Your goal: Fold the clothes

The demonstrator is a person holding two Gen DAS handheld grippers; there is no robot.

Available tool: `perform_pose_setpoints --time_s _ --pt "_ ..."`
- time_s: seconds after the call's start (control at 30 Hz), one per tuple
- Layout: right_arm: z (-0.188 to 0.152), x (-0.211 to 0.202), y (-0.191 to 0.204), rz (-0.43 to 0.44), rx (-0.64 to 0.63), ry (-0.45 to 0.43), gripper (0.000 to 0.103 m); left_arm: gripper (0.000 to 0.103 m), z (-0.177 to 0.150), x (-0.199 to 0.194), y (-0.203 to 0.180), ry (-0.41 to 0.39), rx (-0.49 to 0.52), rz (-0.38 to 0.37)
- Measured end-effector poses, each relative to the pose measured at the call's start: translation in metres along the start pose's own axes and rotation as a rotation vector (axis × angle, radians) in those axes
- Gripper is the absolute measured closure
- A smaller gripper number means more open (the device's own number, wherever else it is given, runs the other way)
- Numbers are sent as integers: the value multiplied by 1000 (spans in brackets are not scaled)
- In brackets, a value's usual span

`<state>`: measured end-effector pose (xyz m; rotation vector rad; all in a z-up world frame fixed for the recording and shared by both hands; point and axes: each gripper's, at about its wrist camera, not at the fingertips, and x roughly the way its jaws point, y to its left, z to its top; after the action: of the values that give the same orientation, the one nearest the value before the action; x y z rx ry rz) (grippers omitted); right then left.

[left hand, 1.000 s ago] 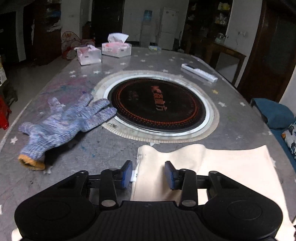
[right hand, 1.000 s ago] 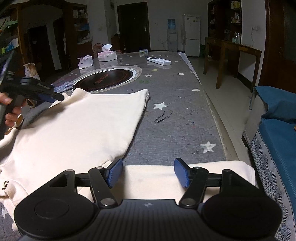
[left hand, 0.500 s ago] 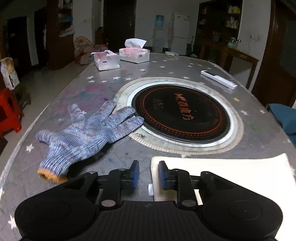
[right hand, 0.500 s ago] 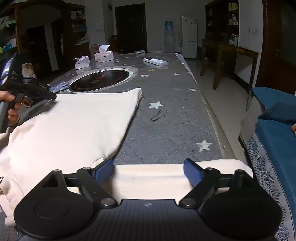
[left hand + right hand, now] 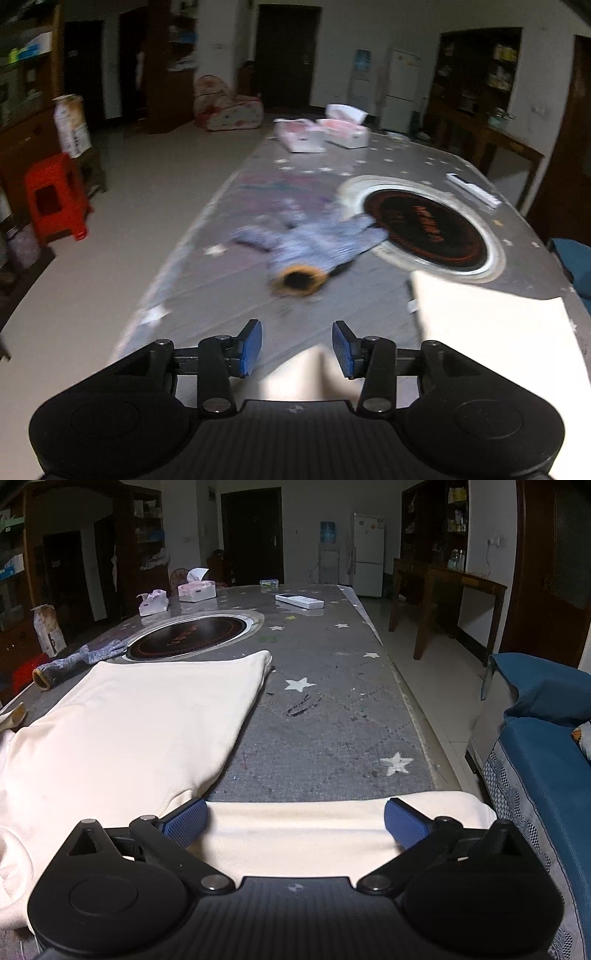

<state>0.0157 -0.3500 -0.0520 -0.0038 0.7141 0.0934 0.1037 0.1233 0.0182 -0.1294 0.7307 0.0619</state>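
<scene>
A cream garment (image 5: 140, 720) lies flat on the grey star-patterned table (image 5: 325, 709), its folded top edge near the round black hob. It also shows in the left wrist view (image 5: 491, 332). One cream sleeve (image 5: 295, 830) lies crosswise under my right gripper (image 5: 293, 818), which is wide open, a blue pad at each end of the sleeve. My left gripper (image 5: 297, 347) is open and empty, over the table's left edge, left of the garment's corner. A bit of cream cloth (image 5: 314, 373) shows just below it.
A blue knit glove (image 5: 310, 243) lies left of the round black hob (image 5: 424, 229). Two tissue boxes (image 5: 321, 133) and a white remote (image 5: 472, 190) sit farther back. A red stool (image 5: 55, 195) stands on the floor at left. A blue sofa (image 5: 546, 746) is at right.
My left gripper let go of the garment's corner, opened, and swung left and back toward the table edge. My right gripper opened wider over the sleeve.
</scene>
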Motion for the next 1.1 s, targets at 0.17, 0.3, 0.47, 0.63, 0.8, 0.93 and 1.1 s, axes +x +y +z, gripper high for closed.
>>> perform_pose_setpoints --time_s 0.17,0.3,0.47,0.63,0.8,0.93,1.1 --pt "-1 0 1 -8 -3 -6 0 53 -31 -17 11 -8 3 -57" --pt "-1 1 1 -10 -5 -7 0 51 -56 -20 -14 6 165 -59" --pt "-1 1 2 -12 -6 -8 0 53 -62 -5 -22 24 214 46" --pt "-1 0 1 -12 -6 -9 0 89 -51 -1 17 43 -75 33" --pt "-1 0 1 -13 -7 -8 0 86 -48 -7 42 47 -192 -11" --pt "-1 1 1 -13 -7 -8 0 72 -49 -9 34 36 -134 0" --pt "-1 1 1 -13 -7 -8 0 73 -43 -2 47 33 -272 34"
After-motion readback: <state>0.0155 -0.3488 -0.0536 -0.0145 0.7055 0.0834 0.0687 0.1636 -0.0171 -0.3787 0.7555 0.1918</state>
